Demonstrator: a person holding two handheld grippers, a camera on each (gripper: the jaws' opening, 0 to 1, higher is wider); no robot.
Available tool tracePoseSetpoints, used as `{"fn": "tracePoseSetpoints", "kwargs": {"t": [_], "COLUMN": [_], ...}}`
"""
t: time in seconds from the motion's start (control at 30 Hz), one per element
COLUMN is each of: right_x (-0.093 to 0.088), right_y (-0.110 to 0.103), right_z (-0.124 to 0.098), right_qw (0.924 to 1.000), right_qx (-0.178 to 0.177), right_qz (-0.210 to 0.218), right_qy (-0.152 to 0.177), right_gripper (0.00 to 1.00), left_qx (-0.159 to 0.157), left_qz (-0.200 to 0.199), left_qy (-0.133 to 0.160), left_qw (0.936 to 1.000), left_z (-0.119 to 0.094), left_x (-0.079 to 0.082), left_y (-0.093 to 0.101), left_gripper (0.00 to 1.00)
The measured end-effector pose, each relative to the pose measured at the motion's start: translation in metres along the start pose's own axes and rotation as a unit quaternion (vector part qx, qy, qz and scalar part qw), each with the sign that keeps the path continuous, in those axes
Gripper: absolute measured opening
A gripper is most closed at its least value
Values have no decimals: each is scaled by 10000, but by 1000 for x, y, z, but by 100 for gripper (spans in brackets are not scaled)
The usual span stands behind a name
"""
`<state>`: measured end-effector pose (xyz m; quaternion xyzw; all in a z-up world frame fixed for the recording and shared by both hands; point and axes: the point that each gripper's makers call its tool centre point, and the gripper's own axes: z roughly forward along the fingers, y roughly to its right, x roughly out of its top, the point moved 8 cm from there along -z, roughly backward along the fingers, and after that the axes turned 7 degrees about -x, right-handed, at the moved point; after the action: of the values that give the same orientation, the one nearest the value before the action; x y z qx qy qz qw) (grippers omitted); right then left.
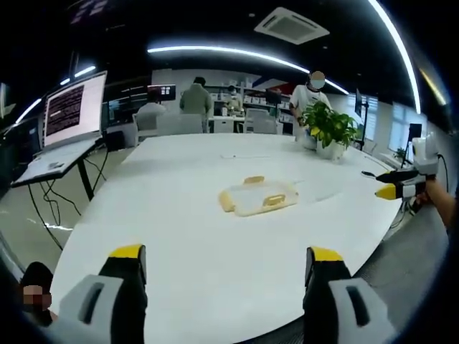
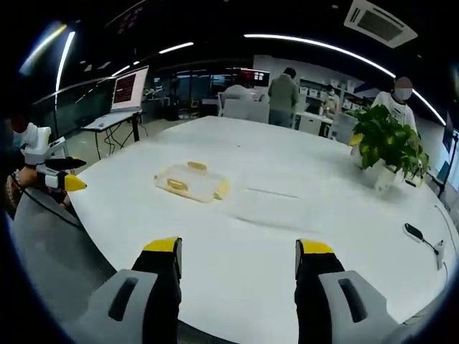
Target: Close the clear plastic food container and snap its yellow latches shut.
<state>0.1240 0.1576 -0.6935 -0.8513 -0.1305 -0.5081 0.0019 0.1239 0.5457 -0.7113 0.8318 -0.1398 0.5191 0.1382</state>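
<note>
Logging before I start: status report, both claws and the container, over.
Left claw and right claw open, empty, short of the container. Container on white table, lid on; latch state unclear. Path clear.

Tabletop: the white table (image 1: 179, 215) lies bare all round the clear container (image 1: 258, 197).
Nearest obstacle: a potted plant (image 2: 387, 147) at the far edge, well apart.
Right edge: a small dark device (image 2: 419, 236) lies near the rim.
Approach: both jaw pairs have open table ahead.

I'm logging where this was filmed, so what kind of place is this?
Probably an open-plan office or lab: a large white table, a screen on a stand, a potted plant, and a ceiling air-conditioning unit.
</note>
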Motion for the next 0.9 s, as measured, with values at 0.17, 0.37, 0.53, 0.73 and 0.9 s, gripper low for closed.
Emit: {"fn": "tracePoseSetpoints", "kwargs": {"t": [0.17,0.37,0.53,0.73,0.9], "right_x": [0,-1,-1,0,5], "right_y": [0,0,1,3,8], "right_z": [0,1,0,1,6], "right_qw": [10000,10000,10000,9998,9992], "right_qx": [13,27,-6,28,161], "right_qz": [13,15,46,7,-263], "right_qy": [-14,-59,-65,-200,-259], "right_gripper": [62,61,62,61,60], "left_qx": [-15,-26,-26,-134,-218], "left_qz": [0,2,20,381,1405], "left_qy": [-17,-41,-75,-393,-849], "left_qw": [10000,10000,10000,9984,9862], "left_z": [0,1,1,4,17], "left_x": [0,0,0,-1,3], "left_y": [0,0,0,-3,-13], "left_gripper": [89,89,89,90,96]}}
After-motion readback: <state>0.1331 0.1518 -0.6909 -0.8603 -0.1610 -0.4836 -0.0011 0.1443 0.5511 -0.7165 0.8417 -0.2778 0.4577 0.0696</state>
